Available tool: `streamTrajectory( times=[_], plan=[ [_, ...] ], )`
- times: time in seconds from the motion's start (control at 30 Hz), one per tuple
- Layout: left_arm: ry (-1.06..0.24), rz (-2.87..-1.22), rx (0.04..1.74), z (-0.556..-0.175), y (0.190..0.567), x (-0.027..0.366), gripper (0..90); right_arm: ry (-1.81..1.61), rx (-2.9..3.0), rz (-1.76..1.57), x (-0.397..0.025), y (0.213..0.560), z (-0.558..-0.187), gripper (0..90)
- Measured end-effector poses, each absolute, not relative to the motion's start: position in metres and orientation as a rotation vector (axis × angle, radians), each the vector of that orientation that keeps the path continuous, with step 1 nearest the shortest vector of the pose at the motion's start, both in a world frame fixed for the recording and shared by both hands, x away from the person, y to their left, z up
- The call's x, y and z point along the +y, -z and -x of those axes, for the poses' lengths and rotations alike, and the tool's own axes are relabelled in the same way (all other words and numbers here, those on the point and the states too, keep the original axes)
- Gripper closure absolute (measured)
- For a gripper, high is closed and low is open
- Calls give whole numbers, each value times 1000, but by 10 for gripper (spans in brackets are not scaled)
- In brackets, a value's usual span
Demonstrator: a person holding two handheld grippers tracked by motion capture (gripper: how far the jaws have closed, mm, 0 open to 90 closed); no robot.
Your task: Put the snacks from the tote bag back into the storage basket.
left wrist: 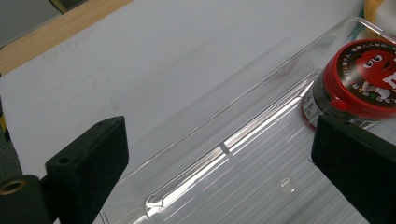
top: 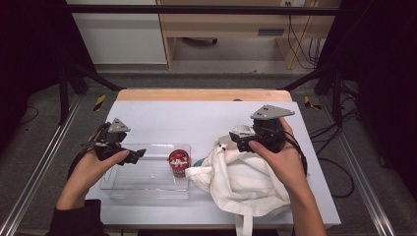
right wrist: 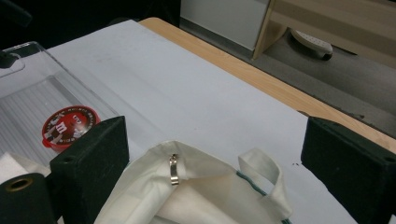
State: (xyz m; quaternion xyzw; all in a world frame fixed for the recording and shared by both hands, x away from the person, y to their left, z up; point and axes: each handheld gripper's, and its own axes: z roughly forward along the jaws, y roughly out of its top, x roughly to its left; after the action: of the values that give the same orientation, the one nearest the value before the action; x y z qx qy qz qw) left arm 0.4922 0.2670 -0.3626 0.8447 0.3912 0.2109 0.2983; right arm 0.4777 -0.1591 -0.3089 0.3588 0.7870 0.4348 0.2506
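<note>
A clear plastic tray (top: 142, 189) lies at the front left of the white table. A small jar with a red printed lid (top: 179, 161) stands upright in its right end. A white cloth tote bag (top: 246, 179) lies crumpled just right of the tray. My left gripper (top: 134, 156) hovers over the tray's left part, open, with nothing between the jaws; in the left gripper view (left wrist: 219, 140) the jar (left wrist: 362, 77) sits by the right jaw. My right gripper (top: 237, 140) is open above the bag's top edge (right wrist: 205, 186), and nothing is held in it (right wrist: 215, 140).
A small metal clasp (right wrist: 173, 169) sits on the bag's rim, and a loop handle (right wrist: 261, 175) lies beside it. Something green (top: 199, 162) peeks out between bag and jar. The table's wooden far edge (top: 204, 95) borders the floor, with black frame legs either side.
</note>
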Motion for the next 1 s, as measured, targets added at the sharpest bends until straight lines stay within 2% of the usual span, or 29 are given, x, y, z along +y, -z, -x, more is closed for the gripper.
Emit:
streamTrajectory(
  times=[1.0],
  plan=[
    [-576,-2191,1069,-488,356,283,41,-1048,2003,-1203,-233,316,-469,92]
  ],
)
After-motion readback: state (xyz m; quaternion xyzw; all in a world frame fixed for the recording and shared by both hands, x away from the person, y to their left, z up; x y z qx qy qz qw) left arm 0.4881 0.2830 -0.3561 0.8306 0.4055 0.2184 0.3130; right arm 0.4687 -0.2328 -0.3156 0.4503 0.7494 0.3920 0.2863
